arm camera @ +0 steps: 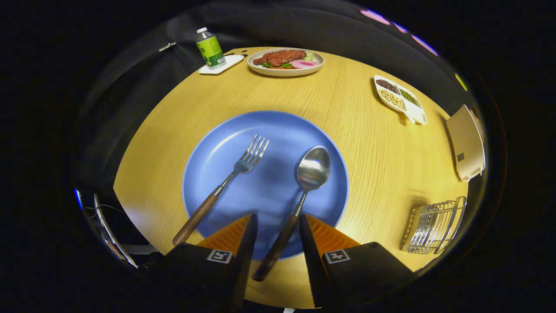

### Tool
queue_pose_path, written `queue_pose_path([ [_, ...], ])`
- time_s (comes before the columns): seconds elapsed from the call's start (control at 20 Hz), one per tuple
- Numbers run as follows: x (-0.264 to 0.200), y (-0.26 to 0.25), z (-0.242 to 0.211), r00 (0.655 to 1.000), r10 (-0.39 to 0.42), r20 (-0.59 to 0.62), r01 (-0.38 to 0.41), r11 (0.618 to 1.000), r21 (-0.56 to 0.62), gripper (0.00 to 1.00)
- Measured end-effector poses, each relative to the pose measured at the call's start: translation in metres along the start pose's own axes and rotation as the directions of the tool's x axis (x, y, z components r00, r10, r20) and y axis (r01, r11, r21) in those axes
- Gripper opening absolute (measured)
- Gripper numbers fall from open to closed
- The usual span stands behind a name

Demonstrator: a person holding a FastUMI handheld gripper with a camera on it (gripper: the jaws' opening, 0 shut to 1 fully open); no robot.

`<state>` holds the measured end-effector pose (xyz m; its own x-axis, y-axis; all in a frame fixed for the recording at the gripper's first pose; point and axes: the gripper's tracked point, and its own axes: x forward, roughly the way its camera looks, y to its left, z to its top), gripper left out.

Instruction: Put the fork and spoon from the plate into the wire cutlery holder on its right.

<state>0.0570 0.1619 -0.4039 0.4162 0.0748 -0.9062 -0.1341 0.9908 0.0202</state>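
Note:
A blue plate (217,174) lies on the round wooden table (347,113), just ahead of my gripper (276,224). On it rest a fork (226,184) and a spoon (304,182), both with steel heads and dark wooden handles. The fork lies to the left, its handle running off the plate's rim. The spoon's handle passes between my two fingers, which stand apart on either side of it without touching; the gripper is open. The wire cutlery holder (434,224) stands to the right of the plate, near the table's edge.
At the table's far side stand a green-labelled bottle (210,48) on a white coaster and a plate of food (286,61). A white divided dish of beans (399,99) and a beige box (467,143) sit at the right, beyond the holder.

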Motion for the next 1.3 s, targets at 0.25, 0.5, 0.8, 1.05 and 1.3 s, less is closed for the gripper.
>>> queue_pose_path([
  [0.25, 0.0, 0.005, 0.001, 0.995, 0.088, -0.04, -0.086, 0.995, 0.052, 0.18],
  [0.5, -0.008, 0.003, -0.007, 0.987, 0.146, -0.061, -0.146, 0.989, 0.011, 0.07],
  [0.8, -0.058, -0.007, -0.009, 0.981, 0.181, -0.065, -0.182, 0.983, -0.002, 0.07],
  [1.05, -0.131, -0.046, -0.018, 0.988, 0.145, -0.05, -0.149, 0.985, -0.088, 0.06],
  [1.3, -0.195, -0.094, -0.029, 0.989, 0.141, -0.052, -0.144, 0.988, -0.05, 0.07],
])
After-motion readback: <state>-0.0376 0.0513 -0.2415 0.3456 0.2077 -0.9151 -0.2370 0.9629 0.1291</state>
